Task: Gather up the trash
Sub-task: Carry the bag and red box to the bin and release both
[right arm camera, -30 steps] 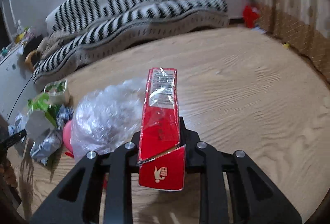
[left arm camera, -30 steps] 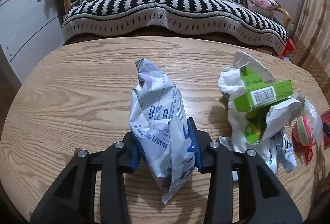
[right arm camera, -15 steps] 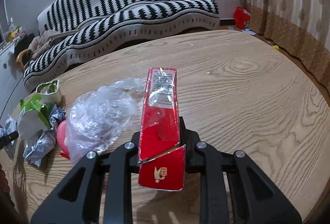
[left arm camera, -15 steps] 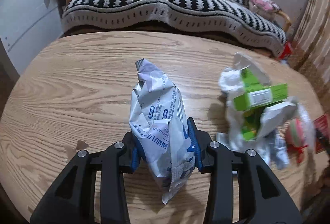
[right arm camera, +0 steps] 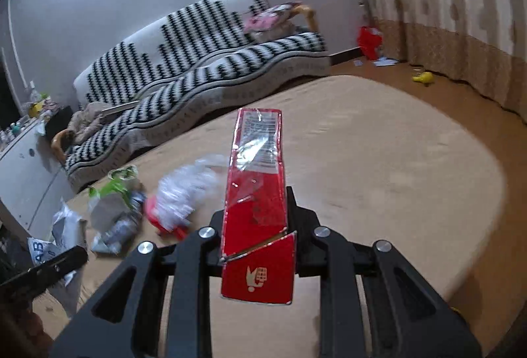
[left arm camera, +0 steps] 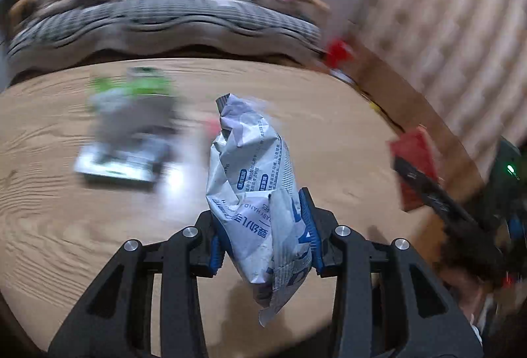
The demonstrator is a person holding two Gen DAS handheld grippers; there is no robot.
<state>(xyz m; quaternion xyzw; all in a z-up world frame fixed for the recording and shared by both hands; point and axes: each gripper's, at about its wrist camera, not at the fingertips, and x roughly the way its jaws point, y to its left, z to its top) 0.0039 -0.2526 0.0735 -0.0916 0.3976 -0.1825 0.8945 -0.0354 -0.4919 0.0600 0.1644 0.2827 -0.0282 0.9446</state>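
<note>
My left gripper (left arm camera: 265, 233) is clamped on a crumpled white wipes packet (left arm camera: 253, 180), whose print reads "BABY HAND" beside Chinese characters I cannot make out; its blue pads press both sides of the packet's lower half, and the top sticks up past the fingertips. My right gripper (right arm camera: 258, 219) is closed on a flattened red carton (right arm camera: 257, 193) bearing a pale logo near its lower end and a label of small print too fine to read. The carton runs lengthwise between the jaws and out beyond them. Only the right view shows the striped sofa (right arm camera: 197, 61) sharply, plus the remaining litter near the wooden table's (right arm camera: 395, 177) left edge: a green-and-white wrapper pile (right arm camera: 115, 196) and a clear plastic bag (right arm camera: 187, 190). The left view blurs these.
</note>
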